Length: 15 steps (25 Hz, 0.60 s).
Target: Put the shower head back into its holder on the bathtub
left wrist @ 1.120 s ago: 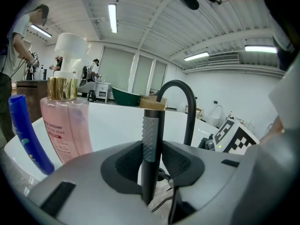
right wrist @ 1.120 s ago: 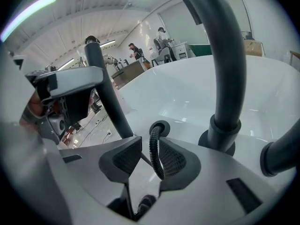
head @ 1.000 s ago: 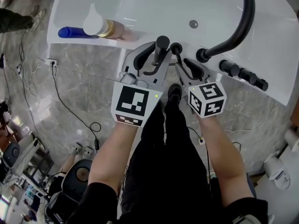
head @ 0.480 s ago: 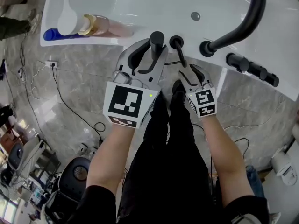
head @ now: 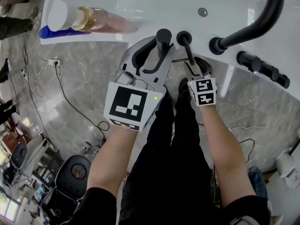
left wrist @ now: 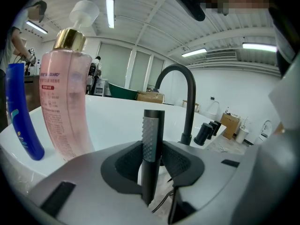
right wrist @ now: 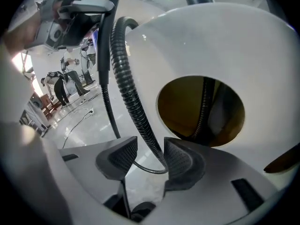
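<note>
Gripping the shower head: your left gripper (left wrist: 152,162) has its fingers closed on the black shower head (left wrist: 152,135). It stands upright between the pads, with its knurled upper part rising above them.
Shower head position: it sits at the near edge of the white bathtub (head: 154,3), just beside the black ring of the holder (head: 183,36) and not in it.
Right gripper: your right gripper (right wrist: 151,159) hangs lower, beneath the tub's edge, with its fingers apart. They have just been closing a little.
Hose: the ribbed black hose (right wrist: 129,93) runs down between your right fingers. It lies against the pad at the right of the right gripper view, stays clear of the other pad, and is not clamped. In the head view it leaves the holder and drops towards that gripper.
Tub rim, your left: a pink pump bottle (left wrist: 65,107) stands there with a blue bottle (left wrist: 21,121) just beside it.
Tub rim, your right: a curved black spout (head: 262,25) stands beside a row of black knobs (head: 262,69).
</note>
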Motion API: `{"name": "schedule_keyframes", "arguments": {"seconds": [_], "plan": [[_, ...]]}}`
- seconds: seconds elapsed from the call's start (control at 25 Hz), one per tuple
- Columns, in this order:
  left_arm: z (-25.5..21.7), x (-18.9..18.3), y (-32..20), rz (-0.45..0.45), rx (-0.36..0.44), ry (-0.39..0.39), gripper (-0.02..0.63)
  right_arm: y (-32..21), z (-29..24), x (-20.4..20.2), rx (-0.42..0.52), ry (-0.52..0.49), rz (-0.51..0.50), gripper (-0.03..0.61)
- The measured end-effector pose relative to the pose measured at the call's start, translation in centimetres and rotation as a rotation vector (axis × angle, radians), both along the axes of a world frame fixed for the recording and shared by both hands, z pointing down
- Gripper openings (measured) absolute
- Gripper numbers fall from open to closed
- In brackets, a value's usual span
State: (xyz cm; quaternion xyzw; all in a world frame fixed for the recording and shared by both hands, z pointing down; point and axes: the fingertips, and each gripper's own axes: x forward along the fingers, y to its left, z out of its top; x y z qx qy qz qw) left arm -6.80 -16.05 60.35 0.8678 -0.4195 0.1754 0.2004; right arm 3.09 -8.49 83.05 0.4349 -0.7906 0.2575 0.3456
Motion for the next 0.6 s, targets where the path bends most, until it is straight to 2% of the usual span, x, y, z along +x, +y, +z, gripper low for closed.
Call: {"name": "schedule_keyframes", "arguments": {"seconds": [0.16,0.32,0.6], "plan": [[0.2,0.0,-0.1,-0.010,-0.002,0.024,0.138,0.0,1.7,0.1,-0.014,0.020,0.009,0.171],[0.6,0.0,-0.1,-0.009,-0.012,0.024,0.138,-0.2,2.0,1.3,-0.021,0.069,0.035,0.077],[-1.5,-0.2,-0.1,0.012,-0.002,0.005,0.138,2.2,-3.8,2.8,-0.059,0.056,0.023,0.072]]}}
